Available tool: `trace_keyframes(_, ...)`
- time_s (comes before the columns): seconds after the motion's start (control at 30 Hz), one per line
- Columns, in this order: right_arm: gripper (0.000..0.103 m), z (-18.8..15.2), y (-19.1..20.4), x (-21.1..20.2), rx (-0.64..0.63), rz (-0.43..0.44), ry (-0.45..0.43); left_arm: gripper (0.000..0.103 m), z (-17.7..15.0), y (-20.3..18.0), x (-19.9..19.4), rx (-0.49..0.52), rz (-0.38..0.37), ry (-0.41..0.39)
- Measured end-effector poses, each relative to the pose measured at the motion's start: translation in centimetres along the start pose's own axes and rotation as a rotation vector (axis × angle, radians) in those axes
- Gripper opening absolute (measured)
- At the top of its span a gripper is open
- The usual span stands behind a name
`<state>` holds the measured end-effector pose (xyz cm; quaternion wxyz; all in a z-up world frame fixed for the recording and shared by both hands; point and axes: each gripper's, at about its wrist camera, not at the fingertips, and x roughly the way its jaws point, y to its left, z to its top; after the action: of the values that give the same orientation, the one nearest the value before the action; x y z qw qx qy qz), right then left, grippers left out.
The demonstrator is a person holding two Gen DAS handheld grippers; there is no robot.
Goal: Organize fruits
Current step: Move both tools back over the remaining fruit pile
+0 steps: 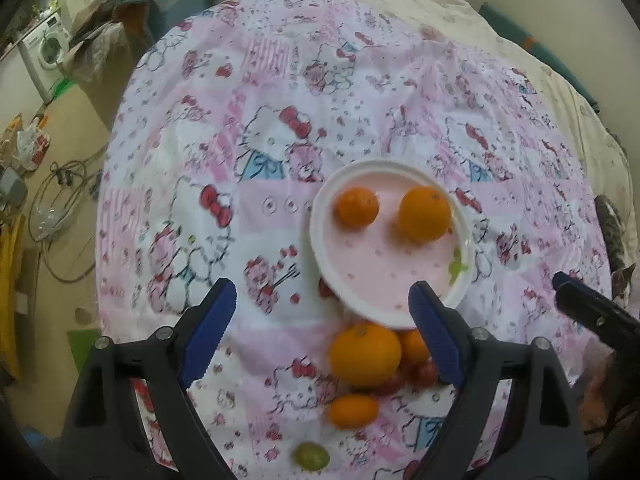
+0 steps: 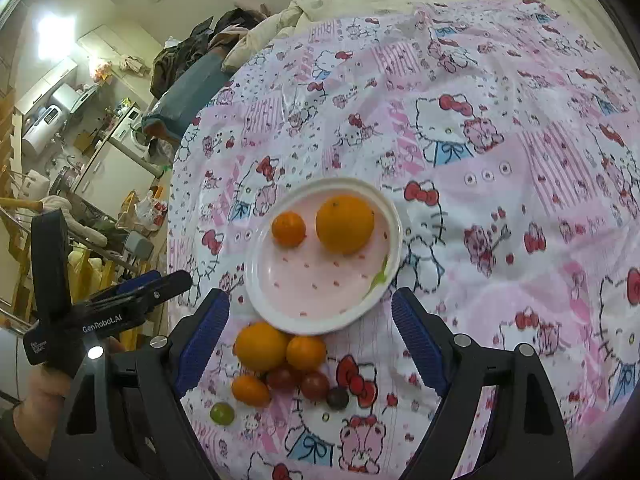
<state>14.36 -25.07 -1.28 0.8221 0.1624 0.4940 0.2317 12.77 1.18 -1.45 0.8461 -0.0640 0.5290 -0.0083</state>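
Ahead of your right tongs (image 2: pixel 310 336), both jaws wide and holding nothing: plate (image 2: pixel 390 216) with two oranges (image 2: pixel 345 224) placed. Between the jaws, off the plate: two more oranges (image 2: pixel 260 346), one small oval orange fruit (image 2: pixel 251 390), three dark grapes (image 2: pixel 315 386), one green grape (image 2: pixel 222 413). Your left tongs (image 1: pixel 322 320): wide, empty, over the same pile. Roughly a quarter sorted, by my count.

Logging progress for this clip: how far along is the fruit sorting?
Partly done. Two oranges, a small one and a large one, sit on the plate. Nothing is in hand: the left gripper and right gripper are both open. An orange, other citrus and grapes remain on the cloth.
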Motion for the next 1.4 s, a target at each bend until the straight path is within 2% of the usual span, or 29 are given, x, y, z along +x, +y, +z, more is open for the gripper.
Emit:
trace_keyframes(0.3, 0.086, -2.2, 0.2, -0.6, 0.022, 0.021, 0.008, 0.086, -2.9, 0.6, -1.4, -0.015, -0.003, -0.021)
trace_keyframes(0.63, 0.086, -4.4, 0.0, 0.2, 0.027, -0.013, 0.053, 0.086, -5.2, 0.9, -1.8, -0.028, -0.027, -0.013)
trace_keyframes(0.93, 0.086, -5.1, -1.4, 2.8, 0.068, -0.029, 0.141, 0.086, -5.2, 1.2, -0.8, -0.068, -0.018, -0.002)
trace_keyframes(1.1, 0.085, -5.7, -2.7, 4.4, 0.095, -0.089, 0.217, 0.086, -5.1, 2.3, -1.0, -0.123, -0.034, 0.004)
trace_keyframes(1.27, 0.063, -7.2, -0.8, 7.1, -0.069, -0.162, 0.335, 0.086, -5.1, 3.0, -1.2, -0.148, -0.045, 0.009)
trace_keyframes(1.4, 0.053, -8.7, 1.5, 9.3, -0.255, -0.237, 0.392, 0.086, -5.1, 3.1, -1.1, -0.161, -0.059, 0.022)
